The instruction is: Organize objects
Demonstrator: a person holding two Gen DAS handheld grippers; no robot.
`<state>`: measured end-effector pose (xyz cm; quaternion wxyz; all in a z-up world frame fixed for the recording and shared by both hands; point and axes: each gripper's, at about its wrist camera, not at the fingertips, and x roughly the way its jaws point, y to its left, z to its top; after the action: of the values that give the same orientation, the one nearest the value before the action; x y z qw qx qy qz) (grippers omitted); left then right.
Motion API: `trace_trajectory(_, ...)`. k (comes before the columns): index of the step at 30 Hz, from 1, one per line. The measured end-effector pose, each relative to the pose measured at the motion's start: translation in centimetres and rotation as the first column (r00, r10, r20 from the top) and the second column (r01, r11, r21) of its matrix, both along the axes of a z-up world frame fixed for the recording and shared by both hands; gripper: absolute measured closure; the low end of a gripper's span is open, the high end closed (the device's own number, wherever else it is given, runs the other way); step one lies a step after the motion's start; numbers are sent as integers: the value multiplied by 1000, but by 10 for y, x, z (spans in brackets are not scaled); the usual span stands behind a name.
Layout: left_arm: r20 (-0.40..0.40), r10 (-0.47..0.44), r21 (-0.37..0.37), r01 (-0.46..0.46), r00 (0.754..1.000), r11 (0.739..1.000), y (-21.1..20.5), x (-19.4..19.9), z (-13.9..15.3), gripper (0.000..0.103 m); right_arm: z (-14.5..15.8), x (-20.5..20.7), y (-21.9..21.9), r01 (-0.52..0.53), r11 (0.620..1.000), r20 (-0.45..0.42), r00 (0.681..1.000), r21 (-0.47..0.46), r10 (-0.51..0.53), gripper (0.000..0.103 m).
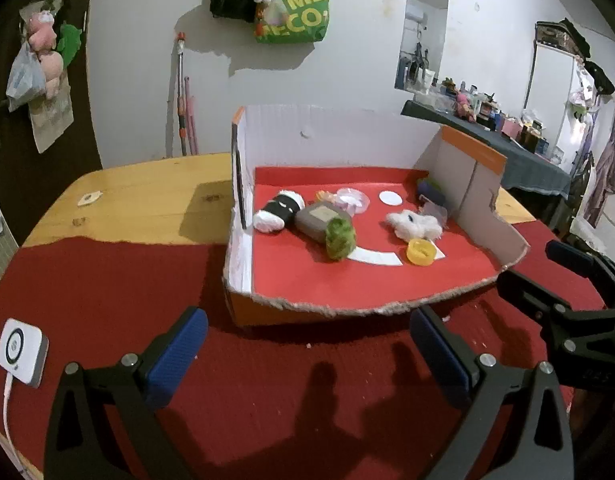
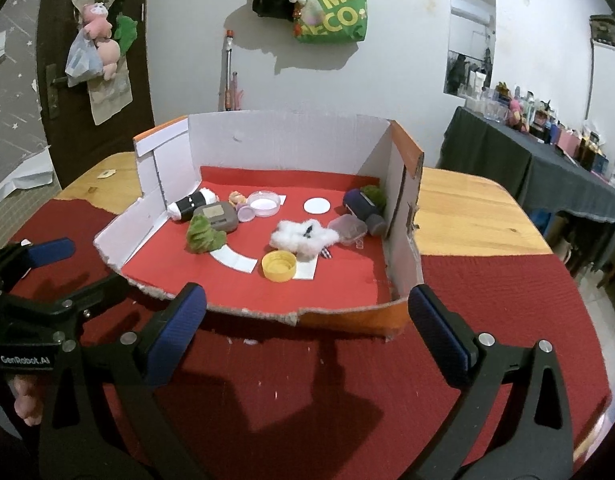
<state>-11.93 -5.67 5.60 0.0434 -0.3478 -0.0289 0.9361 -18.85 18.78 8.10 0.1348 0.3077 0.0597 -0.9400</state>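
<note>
Table [image 2: 479, 216] first: wood at the back, red cloth [image 2: 307, 380] over the near half, and on it a cut-down cardboard box [image 2: 291, 148] with a red floor, open toward you. Everything to sort lies inside that box. Your left gripper [image 1: 307, 344] and right gripper [image 2: 307, 320] both hang just short of its torn front edge, jaws spread wide, nothing in either.

Biggest inside is the white fluff [image 2: 303, 236], mid-floor; it looks soft and near weightless, so pinch deep into the bulk or it will likely slip out. The green plush [image 2: 203, 236] leans on the grey case [image 2: 217, 216]; squeeze the plush across its body. The case looks rigid and smooth, so take it by its narrow sides. The black-and-white roll [image 2: 189, 204] sits by the left wall; grip it across, not endwise. The dark bottle [image 2: 363, 206] lies against the right wall, probably the heaviest, and may roll. The yellow cap [image 2: 278, 266] is hard and shallow: close on its rim. The clear dish [image 2: 263, 202] looks brittle, so go gently. The white disc [image 2: 316, 205] lies flat and will be hard to lift
</note>
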Motion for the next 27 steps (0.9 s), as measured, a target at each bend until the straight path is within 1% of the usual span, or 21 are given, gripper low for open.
trace_trajectory(12,85,-12,26,10,996,1000,8,9,-19,0,-17,8,11,7,1000,60,998,-13,-6,0)
trace_trajectory(21,155,-5,47,-3,988,999,7,5,-38,0,-36,7,12,3,1000,113,994,-11,-2,0)
trace_trajectory(27,161,-3,49,-5,987,999,7,3,-41,0,-47,4,14,6,1000,140,990,-8,-5,0)
